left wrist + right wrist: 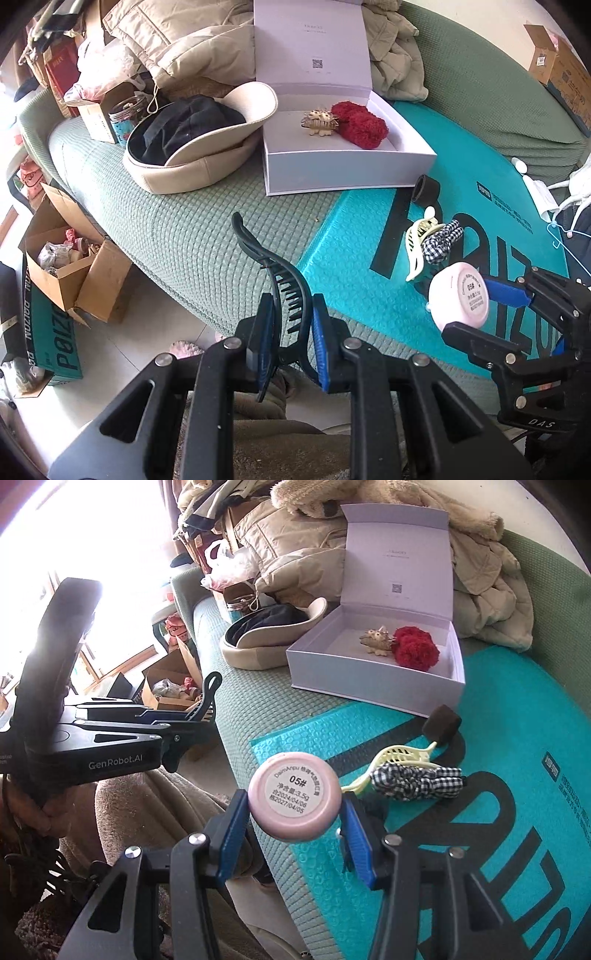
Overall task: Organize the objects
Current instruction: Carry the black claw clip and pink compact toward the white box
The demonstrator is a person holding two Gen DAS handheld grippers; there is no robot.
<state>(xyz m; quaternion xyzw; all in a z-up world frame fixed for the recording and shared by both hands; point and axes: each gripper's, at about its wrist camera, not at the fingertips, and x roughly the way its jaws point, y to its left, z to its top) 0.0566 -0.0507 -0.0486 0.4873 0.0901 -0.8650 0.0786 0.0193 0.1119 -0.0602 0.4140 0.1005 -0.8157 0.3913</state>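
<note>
The left gripper [293, 343], at 6 o'clock in the left wrist view, is clenched on a black curved plastic hair clip with comb teeth [284, 277], which rises from between the blue pads toward 12 o'clock, over the near edge of the green quilted sofa cover [192, 236]. The right gripper [295, 840], at 6 o'clock in the right wrist view, grasps a round pink compact with a printed white label [293, 801]; its labelled face is turned to the camera, and it is lifted over the near edge of the teal bubble mailer with black lettering [498, 716].

Just beyond the compact, at 3 o'clock in the right wrist view, a cream plastic claw clip [397, 758] lies on the mailer touching a black-and-white gingham scrunchie [417, 777]. Farther on, a short black cylinder [443, 722] sits just beside the front corner of the open white cardboard box with a raised hinged lid [369, 679].

Inside the box, toward 1 o'clock, a gold spiky hair clip [378, 637] touches a fluffy red scrunchie [415, 648]. At 11 o'clock from the box, a beige brimmed hat with a dark cloth inside [258, 648] rests on the sofa cover. Behind it all, beige padded jackets [487, 590] are heaped.
</note>
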